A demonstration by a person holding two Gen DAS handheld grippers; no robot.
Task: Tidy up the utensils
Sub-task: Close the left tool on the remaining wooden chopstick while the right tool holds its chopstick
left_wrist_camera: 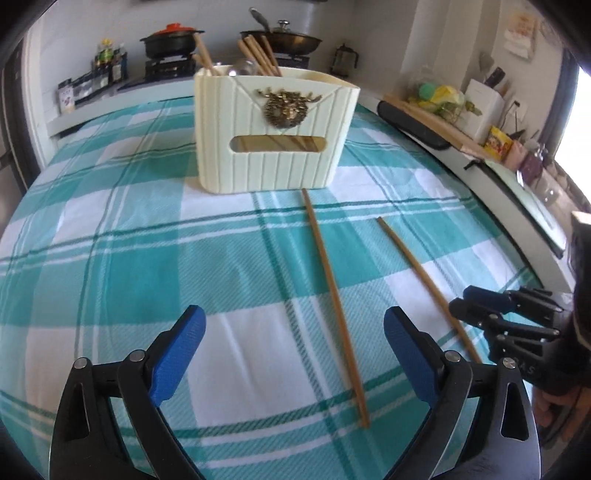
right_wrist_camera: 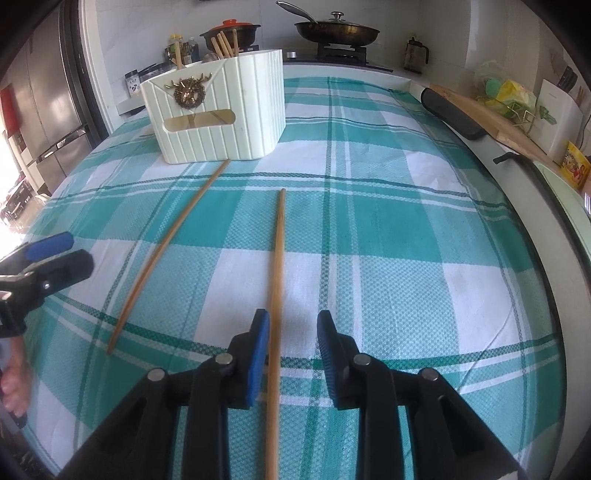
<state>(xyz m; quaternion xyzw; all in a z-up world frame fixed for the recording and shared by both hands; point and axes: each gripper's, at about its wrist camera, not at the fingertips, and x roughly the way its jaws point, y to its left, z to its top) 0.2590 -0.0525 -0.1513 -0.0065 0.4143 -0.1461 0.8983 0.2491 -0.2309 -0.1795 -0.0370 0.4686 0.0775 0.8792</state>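
Two wooden chopsticks lie on the teal checked cloth in front of a cream ribbed utensil holder (left_wrist_camera: 273, 133) that has several chopsticks standing in it. The left chopstick (left_wrist_camera: 334, 295) lies between my left gripper's (left_wrist_camera: 295, 332) wide-open blue fingers, nearer the right one. The right chopstick (right_wrist_camera: 276, 295) runs between my right gripper's (right_wrist_camera: 293, 332) open fingers, close to its left pad (right_wrist_camera: 258, 354), untouched as far as I can see. The holder (right_wrist_camera: 218, 114) and left chopstick (right_wrist_camera: 173, 251) also show in the right wrist view. The right gripper (left_wrist_camera: 491, 310) shows at the right edge of the left wrist view.
The cloth-covered table (right_wrist_camera: 388, 258) ends at a raised grey rim (right_wrist_camera: 524, 192) on the right. Beyond are a stove with pans (right_wrist_camera: 338, 31), a black pad (right_wrist_camera: 452, 114), a wooden board (right_wrist_camera: 491, 122) and packets. A fridge (right_wrist_camera: 48, 103) stands at the left.
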